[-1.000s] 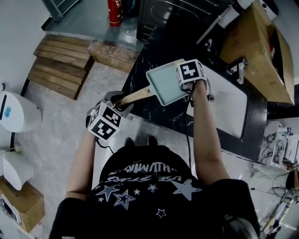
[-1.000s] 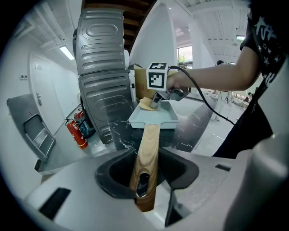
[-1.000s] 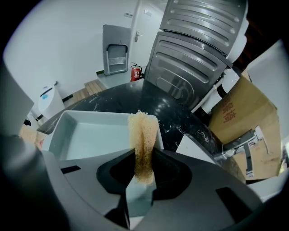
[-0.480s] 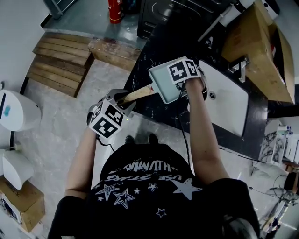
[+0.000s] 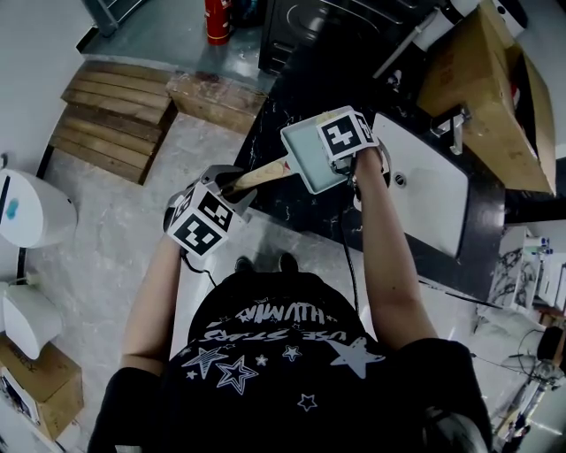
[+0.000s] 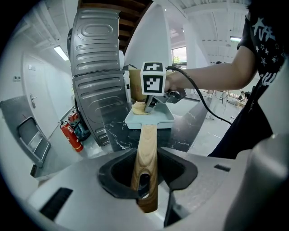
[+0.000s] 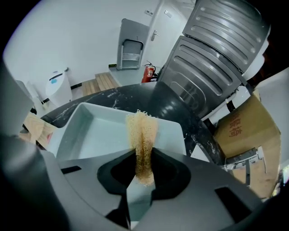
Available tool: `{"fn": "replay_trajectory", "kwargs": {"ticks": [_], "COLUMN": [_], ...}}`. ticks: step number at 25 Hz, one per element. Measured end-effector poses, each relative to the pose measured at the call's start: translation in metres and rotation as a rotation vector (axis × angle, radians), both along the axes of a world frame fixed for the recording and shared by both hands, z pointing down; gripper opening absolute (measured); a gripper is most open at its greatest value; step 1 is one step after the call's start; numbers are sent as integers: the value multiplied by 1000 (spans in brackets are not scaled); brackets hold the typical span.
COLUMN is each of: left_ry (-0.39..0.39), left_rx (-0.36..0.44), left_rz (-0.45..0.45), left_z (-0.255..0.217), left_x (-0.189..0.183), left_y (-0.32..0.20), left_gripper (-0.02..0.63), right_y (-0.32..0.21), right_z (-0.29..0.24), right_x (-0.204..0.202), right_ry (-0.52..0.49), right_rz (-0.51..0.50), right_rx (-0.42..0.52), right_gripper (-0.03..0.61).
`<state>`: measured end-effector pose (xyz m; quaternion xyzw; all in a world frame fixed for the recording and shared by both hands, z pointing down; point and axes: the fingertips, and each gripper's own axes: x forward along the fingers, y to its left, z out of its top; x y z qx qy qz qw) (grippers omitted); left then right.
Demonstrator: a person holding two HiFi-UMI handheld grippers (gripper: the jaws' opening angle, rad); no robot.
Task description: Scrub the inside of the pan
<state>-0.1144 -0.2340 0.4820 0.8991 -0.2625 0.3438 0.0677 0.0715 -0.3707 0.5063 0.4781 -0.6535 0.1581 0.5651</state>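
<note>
A pale blue-grey square pan [image 5: 303, 157] hangs over the black counter's edge on a wooden handle [image 5: 262, 180]. My left gripper [image 6: 145, 173] is shut on that handle [image 6: 147, 149]; its jaws have just been closing tighter with the handle between them. My right gripper [image 7: 143, 164] is shut on a tan fibrous sponge [image 7: 142, 131], which points down into the pan [image 7: 90, 131]. In the left gripper view, the sponge [image 6: 138, 108] rests on the pan floor [image 6: 153, 119] towards its far left. The right gripper's marker cube [image 5: 345, 134] hides its jaws from the head view.
A black marble counter [image 5: 292, 97] holds a white sink [image 5: 433, 190] with a faucet [image 5: 453, 133]. A cardboard box [image 5: 491, 88] sits at the back right beside a steel appliance [image 5: 327, 26]. Wooden pallets [image 5: 110, 119], a red fire extinguisher [image 5: 217, 22] and a white bin [image 5: 35, 212] are on the floor.
My right gripper has slid the sponge a little to the left across the pan and has rolled slightly. My left gripper has kept the handle in place.
</note>
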Motion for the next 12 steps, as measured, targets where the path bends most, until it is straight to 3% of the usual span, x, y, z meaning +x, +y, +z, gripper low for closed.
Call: {"fn": "replay_trajectory", "kwargs": {"ticks": [12], "left_ry": [3], "left_rx": [-5], "left_rz": [8], "left_z": [-2], "left_x": [0], "left_y": [0], "left_gripper": [140], "right_y": [37], "right_z": [4], "right_x": [-73], "right_ry": [-241], "right_rz": [-134], "right_rx": [-159], "right_gripper": [83]}}
